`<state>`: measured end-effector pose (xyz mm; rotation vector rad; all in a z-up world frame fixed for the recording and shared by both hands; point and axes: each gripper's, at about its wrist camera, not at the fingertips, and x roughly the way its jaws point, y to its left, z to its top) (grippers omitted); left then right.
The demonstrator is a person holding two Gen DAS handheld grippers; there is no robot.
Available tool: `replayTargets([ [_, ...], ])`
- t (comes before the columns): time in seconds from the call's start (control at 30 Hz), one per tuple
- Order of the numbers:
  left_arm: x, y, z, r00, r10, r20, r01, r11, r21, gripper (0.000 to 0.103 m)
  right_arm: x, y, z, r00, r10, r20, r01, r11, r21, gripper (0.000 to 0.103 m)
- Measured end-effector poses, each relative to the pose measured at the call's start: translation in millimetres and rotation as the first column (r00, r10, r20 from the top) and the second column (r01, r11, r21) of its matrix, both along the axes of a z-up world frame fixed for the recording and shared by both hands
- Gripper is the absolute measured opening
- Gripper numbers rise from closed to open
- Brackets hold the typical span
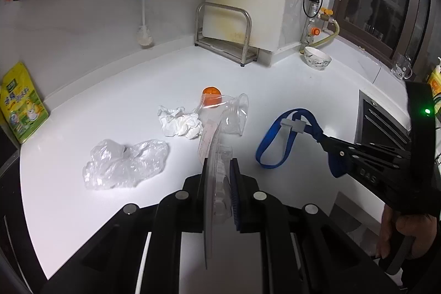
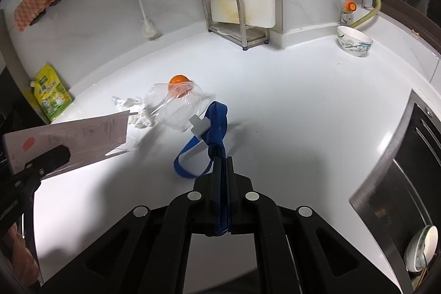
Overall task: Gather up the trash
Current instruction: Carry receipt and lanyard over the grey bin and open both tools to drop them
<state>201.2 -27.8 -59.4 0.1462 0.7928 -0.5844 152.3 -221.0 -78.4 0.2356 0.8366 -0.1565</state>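
My left gripper (image 1: 220,161) is shut on a clear plastic blister pack with a paper backing card (image 1: 210,139); the same card (image 2: 82,135) shows at the left of the right wrist view, lifted off the counter. My right gripper (image 2: 222,157) is shut on a blue strap (image 2: 215,126) with a white clip, which hangs in a loop above the counter; the strap (image 1: 275,141) also shows in the left wrist view. On the white counter (image 1: 303,106) lie a crumpled clear plastic bag (image 1: 124,164), a crumpled white tissue (image 1: 179,123), a clear zip bag (image 1: 231,112) and an orange lid (image 1: 211,91).
A metal rack (image 1: 223,32) with a cutting board stands at the back wall, a patterned bowl (image 1: 317,58) near the gas pipe, a yellow-green pouch (image 1: 22,106) at the left, a bottle brush (image 1: 144,18) on the wall. A cooktop edge (image 2: 399,156) lies to the right.
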Motion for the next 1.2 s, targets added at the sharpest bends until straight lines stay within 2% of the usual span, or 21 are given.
replayTargets([
  [0.4,-82,10,22,0.992,0.126,0.016,-0.126,0.992,0.006,0.014,-81,17,36,0.990,0.133,0.046,-0.134,0.991,0.019,0.003],
  [0.67,-154,3,24,0.978,0.209,-0.002,-0.209,0.978,0.009,0.014,-150,25,39,0.971,0.238,0.024,-0.239,0.970,0.032,0.003],
  [0.97,-232,-8,3,0.956,0.291,-0.041,-0.290,0.956,0.035,0.014,-220,18,20,0.945,0.328,-0.009,-0.327,0.943,0.064,0.003],
  [1.2,-262,-14,-19,0.950,0.297,-0.096,-0.290,0.953,0.084,0.014,-241,23,-8,0.931,0.358,-0.070,-0.348,0.930,0.119,0.003],
])
